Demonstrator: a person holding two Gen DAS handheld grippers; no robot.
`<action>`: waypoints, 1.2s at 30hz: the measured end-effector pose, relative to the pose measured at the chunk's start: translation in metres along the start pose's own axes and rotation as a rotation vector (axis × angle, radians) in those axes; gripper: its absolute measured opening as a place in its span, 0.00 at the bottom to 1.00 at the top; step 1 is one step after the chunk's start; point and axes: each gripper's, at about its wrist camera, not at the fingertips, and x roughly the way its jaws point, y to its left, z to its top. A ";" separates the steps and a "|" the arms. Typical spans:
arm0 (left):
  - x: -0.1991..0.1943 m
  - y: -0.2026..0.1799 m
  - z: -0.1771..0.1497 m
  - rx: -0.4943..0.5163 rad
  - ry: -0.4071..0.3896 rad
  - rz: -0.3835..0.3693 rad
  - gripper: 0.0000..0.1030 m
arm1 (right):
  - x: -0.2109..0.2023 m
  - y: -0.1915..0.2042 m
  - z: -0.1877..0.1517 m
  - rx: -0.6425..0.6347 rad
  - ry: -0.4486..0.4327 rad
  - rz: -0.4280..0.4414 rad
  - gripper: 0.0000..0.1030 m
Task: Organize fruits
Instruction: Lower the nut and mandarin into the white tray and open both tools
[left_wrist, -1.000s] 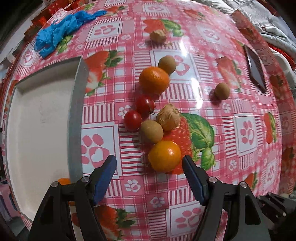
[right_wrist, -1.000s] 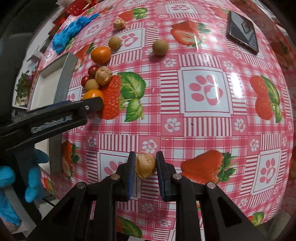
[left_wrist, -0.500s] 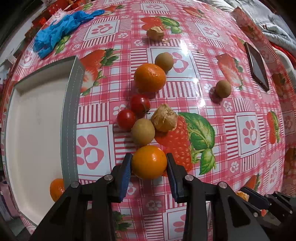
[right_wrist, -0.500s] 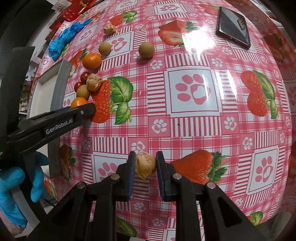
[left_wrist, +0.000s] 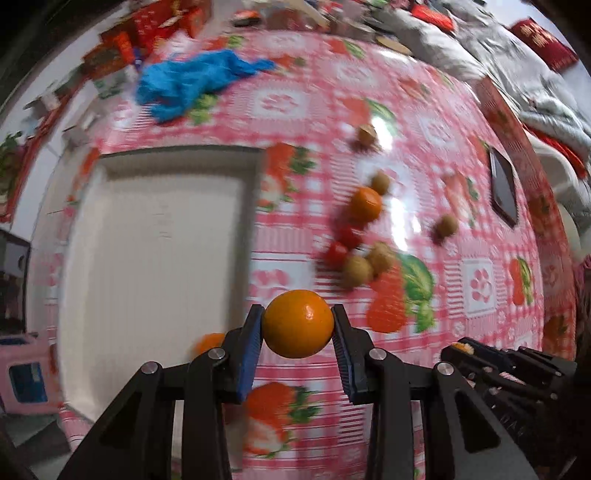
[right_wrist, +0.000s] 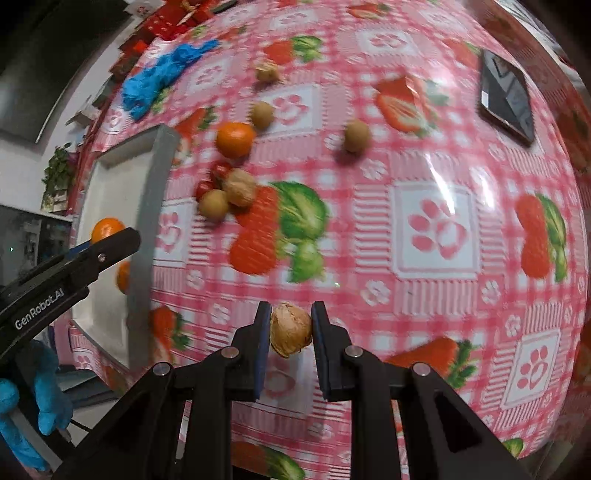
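Note:
My left gripper (left_wrist: 297, 325) is shut on an orange (left_wrist: 297, 324) and holds it lifted above the table, just right of the white tray (left_wrist: 155, 258). Another orange (left_wrist: 208, 341) lies in the tray, partly hidden behind my left finger. My right gripper (right_wrist: 290, 328) is shut on a walnut (right_wrist: 290, 328) above the tablecloth. In the right wrist view the left gripper (right_wrist: 107, 236) hangs over the tray (right_wrist: 122, 199). On the table lie an orange (right_wrist: 235, 139), two cherry tomatoes (right_wrist: 212, 179), a walnut (right_wrist: 240, 187) and several small brown fruits (right_wrist: 213, 205).
A black phone (right_wrist: 508, 96) lies at the far right of the pink strawberry tablecloth. A blue glove (left_wrist: 192, 79) is crumpled at the back beyond the tray. Red boxes and bedding crowd the far edge. A loose brown fruit (right_wrist: 356, 135) sits alone mid-table.
My left gripper closed on the near orange, lifted it off the table and swung left toward the tray. My right gripper kept hold of the walnut and shifted slightly.

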 end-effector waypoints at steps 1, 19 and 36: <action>0.002 0.007 0.003 -0.012 -0.006 0.008 0.37 | 0.000 0.007 0.003 -0.014 -0.002 0.006 0.23; 0.027 0.122 -0.017 -0.144 0.036 0.202 0.37 | 0.044 0.162 0.054 -0.260 0.014 0.117 0.23; 0.048 0.139 -0.027 -0.123 0.076 0.206 0.52 | 0.089 0.200 0.057 -0.326 0.107 0.061 0.37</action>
